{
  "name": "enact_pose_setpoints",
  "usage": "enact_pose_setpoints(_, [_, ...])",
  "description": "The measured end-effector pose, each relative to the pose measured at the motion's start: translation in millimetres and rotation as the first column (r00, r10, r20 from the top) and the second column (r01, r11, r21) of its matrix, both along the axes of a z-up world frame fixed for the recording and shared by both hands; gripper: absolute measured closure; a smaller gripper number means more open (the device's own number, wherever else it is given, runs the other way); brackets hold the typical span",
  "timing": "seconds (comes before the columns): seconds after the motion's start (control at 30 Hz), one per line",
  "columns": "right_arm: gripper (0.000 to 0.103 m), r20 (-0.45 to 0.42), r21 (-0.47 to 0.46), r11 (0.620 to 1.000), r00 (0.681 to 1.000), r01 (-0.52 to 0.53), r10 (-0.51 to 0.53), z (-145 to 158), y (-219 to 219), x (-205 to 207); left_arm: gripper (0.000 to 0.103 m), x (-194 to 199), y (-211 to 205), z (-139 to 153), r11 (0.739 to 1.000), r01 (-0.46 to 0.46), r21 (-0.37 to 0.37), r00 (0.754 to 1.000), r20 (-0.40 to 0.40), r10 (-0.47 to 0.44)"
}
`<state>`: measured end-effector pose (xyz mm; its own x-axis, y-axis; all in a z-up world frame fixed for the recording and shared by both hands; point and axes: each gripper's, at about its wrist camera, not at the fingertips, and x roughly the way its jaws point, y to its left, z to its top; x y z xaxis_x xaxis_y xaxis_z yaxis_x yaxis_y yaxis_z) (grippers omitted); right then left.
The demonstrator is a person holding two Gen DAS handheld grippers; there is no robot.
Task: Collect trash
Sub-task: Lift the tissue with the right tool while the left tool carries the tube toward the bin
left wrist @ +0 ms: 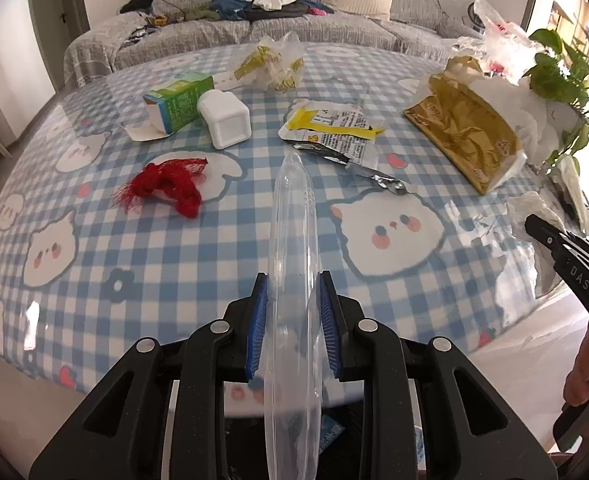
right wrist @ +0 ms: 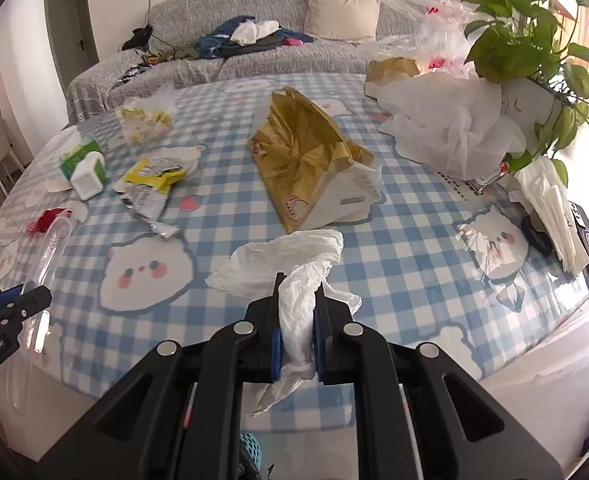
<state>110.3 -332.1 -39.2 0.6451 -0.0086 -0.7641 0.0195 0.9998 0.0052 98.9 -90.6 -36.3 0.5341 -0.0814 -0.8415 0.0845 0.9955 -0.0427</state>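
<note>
Left gripper [left wrist: 293, 300] fingers clamp a clear plastic case [left wrist: 293, 240], long axis pointing away toward the far bench [left wrist: 174, 248]; right gripper [right wrist: 299, 304] fingers pinch a crumpled tissue [right wrist: 290, 264].

I saw a long clear plastic lid [left wrist: 292, 264] held edge-up above the table and a crumpled white tissue [right wrist: 294, 276] lifted too. On the checked cloth lay a red mesh net [left wrist: 162, 189], a green carton [left wrist: 178, 100], a white square bottle [left wrist: 225, 119], a yellow torn wrapper [left wrist: 330, 128] and a gold paper bag [left wrist: 464, 136].
</note>
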Motion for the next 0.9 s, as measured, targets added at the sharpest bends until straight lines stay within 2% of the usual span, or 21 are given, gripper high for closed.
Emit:
enact_pose_setpoints(0.4, [0.092,0.08,0.032,0.999,0.996,-0.032,0.029,30,9,-52,0.078,-44,5,14,0.999,-0.009,-0.035,1.0,0.021,0.01])
enact_pose_setpoints(0.9, [0.093,0.098,0.04,0.999,0.995,-0.029,0.025,23,6,-107,0.078,-100,5,2,0.999,0.006,-0.042,1.0,0.016,-0.006])
